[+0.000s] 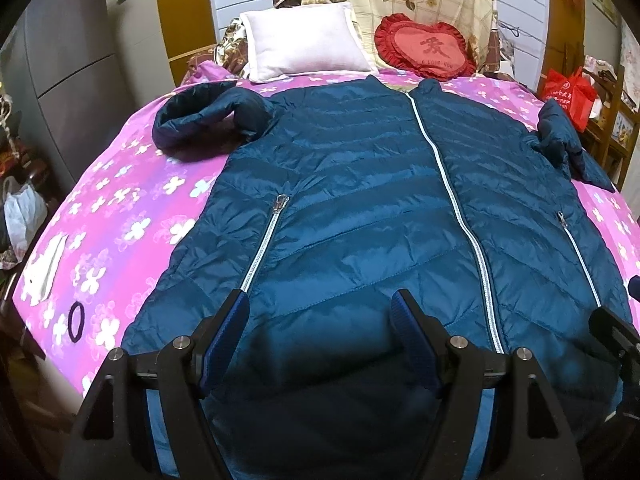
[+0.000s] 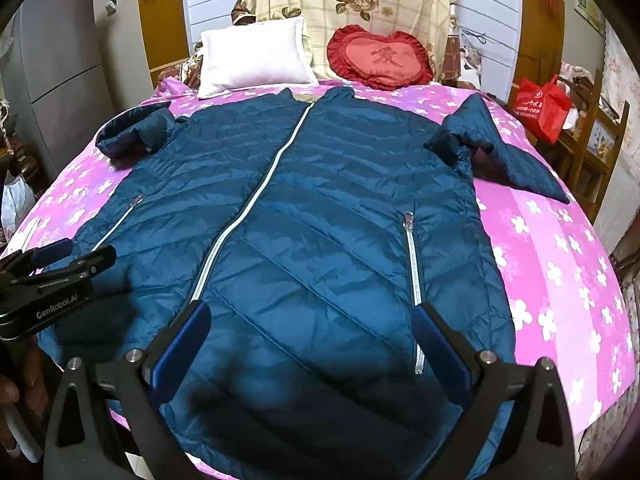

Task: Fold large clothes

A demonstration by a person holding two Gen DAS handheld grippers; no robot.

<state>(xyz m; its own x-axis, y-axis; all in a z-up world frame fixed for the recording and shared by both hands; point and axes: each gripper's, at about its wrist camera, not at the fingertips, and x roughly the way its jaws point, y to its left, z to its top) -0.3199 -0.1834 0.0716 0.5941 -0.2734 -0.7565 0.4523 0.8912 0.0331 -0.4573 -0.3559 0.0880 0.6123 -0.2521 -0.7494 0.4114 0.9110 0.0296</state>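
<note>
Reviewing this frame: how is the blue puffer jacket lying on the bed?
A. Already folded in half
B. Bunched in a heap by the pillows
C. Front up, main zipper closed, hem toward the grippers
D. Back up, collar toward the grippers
C: the jacket is spread flat with its closed white main zipper facing up, collar toward the pillows and hem nearest the open jaws.

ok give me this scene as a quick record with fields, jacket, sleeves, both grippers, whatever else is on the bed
surface: bed, pink floral sheet
jacket: blue, quilted, spread flat, front up, collar at the far end
zip: closed, white
left sleeve: bunched and curled near the shoulder
right sleeve: bent, cuff lying out on the sheet
left gripper: open, over the hem, holds nothing
right gripper: open, over the hem, holds nothing
pillow: white, beyond the collar
heart cushion: red, beside the pillow
hair tie: dark, on the sheet left of the jacket
</note>
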